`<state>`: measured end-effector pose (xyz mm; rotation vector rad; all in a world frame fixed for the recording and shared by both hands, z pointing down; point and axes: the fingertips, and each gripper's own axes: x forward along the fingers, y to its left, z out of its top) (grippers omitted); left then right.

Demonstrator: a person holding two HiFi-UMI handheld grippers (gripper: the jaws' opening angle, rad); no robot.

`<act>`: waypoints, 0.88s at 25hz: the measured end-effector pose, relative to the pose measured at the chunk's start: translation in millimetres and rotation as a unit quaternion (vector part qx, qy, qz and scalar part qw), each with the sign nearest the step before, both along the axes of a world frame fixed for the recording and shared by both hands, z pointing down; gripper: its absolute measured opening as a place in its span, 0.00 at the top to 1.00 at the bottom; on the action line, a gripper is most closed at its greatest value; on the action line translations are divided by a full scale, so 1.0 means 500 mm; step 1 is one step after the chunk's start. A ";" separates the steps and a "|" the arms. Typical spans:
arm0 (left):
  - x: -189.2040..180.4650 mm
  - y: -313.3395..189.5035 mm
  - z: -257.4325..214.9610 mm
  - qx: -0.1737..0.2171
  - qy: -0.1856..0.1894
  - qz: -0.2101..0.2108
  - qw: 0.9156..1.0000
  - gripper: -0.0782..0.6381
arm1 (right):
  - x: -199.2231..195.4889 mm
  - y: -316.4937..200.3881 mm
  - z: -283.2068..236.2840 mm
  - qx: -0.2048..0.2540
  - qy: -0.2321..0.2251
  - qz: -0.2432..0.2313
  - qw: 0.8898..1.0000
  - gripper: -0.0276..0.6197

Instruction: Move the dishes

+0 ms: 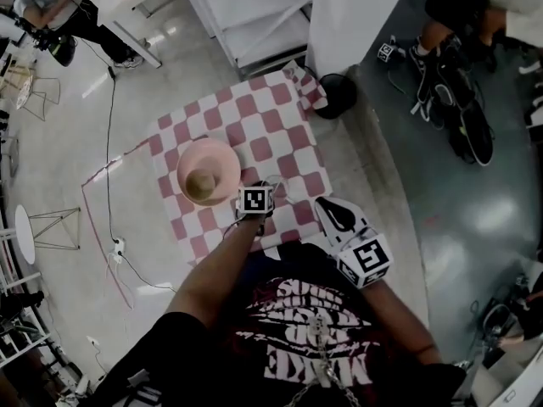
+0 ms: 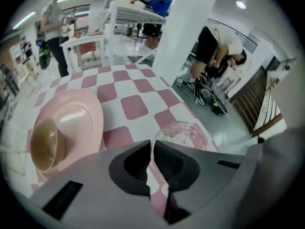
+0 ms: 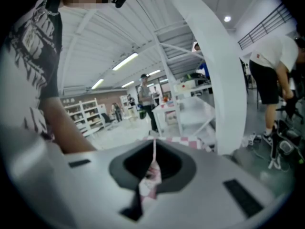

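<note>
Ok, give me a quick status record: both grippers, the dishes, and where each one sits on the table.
left gripper: shut on the rim of the glass bowl
right gripper: shut, nothing held
glass bowl: clear, on the near part of the checked cloth
pink plate: on the checked cloth, left of the glass bowl
tan bowl: sits on the pink plate, no gripper on it

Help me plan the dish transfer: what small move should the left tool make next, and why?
Probably a gentle lift: the left tool grips the clear glass bowl at its rim, while it rests on the checkered cloth.
</note>
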<state>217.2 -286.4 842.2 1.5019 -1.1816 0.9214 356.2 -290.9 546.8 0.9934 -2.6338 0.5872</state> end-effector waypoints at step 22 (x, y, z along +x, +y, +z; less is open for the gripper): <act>-0.405 -0.201 -0.074 0.064 -0.037 -0.137 0.988 0.83 | -0.181 0.042 -0.020 -0.004 0.018 -0.002 1.000 0.90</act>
